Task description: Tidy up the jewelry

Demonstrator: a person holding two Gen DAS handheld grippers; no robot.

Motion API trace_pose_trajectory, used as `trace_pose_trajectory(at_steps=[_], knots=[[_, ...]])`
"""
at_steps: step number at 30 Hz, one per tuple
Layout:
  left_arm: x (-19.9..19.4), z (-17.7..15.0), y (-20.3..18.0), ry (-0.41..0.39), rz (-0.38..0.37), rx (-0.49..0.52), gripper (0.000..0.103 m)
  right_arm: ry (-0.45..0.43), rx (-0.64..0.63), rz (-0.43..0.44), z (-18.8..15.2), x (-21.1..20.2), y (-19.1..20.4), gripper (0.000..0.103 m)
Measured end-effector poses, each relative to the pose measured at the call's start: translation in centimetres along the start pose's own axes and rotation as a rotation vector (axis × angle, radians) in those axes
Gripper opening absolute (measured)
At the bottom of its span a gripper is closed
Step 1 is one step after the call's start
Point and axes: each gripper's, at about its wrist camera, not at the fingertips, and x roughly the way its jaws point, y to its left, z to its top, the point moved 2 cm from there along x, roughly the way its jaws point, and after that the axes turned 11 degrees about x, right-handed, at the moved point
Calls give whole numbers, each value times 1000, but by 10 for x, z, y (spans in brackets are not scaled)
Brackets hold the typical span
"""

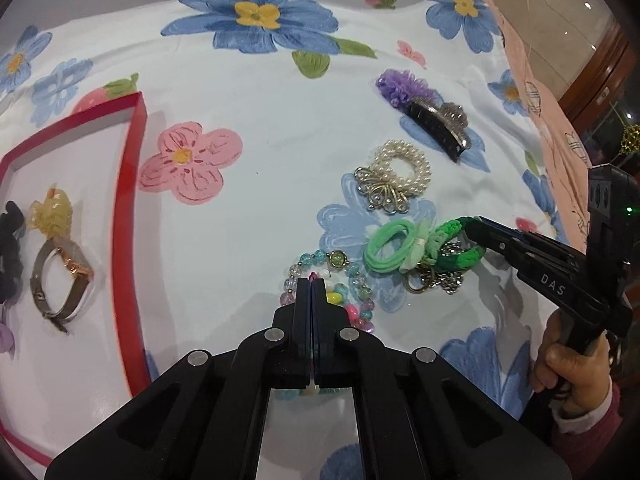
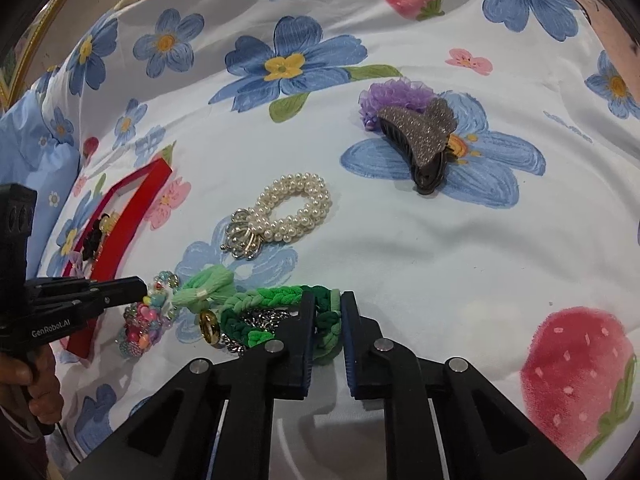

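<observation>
My left gripper (image 1: 311,280) is shut on the colourful beaded bracelet (image 1: 346,268), which lies on the flowered cloth; it also shows in the right wrist view (image 2: 146,320). My right gripper (image 2: 325,300) is partly open, its jaws on either side of a green braided bracelet (image 2: 276,298), seen too in the left wrist view (image 1: 460,258). A light green hair tie (image 1: 390,250) and metal charms (image 1: 434,278) lie against it. A red-rimmed tray (image 1: 128,208) at left holds a watch (image 1: 60,280), a yellow clip (image 1: 52,210) and a black scrunchie (image 1: 8,256).
A pearl bracelet with a metal ornament (image 1: 396,178) lies beyond the green pieces. Further back are a glittery claw clip (image 2: 424,140) and a purple mesh scrunchie (image 2: 394,94). A pink cloth edge (image 1: 532,92) borders the right side.
</observation>
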Motion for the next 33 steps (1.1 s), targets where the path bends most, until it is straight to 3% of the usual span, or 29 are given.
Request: trace_pose_trajectory(at_steps=[6, 12, 14, 16, 21, 24, 29, 33], knots=[[-33, -1, 5, -73, 9, -11, 0, -40, 1, 27, 4, -17, 5, 11], [-34, -3, 3, -40, -20, -12, 0, -58, -14, 56, 3, -30, 15, 11], [-30, -5, -5, -27, -23, 3, 5, -58, -17, 61, 1, -32, 16, 11], [-28, -7, -13, -23, -28, 23, 17, -53, -10, 69, -2, -33, 15, 11], [-10, -4, -36, 19, -23, 116, 19, -46, 13, 73, -6, -36, 7, 11], [5, -1, -46, 52, 6, 170, 26, -45, 27, 75, -7, -36, 2, 11], [26, -4, -50, 104, 14, 202, 26, -41, 41, 86, -7, -36, -2, 11], [26, -4, -48, 91, 35, 221, 7, -42, 45, 90, -8, -35, -4, 11]])
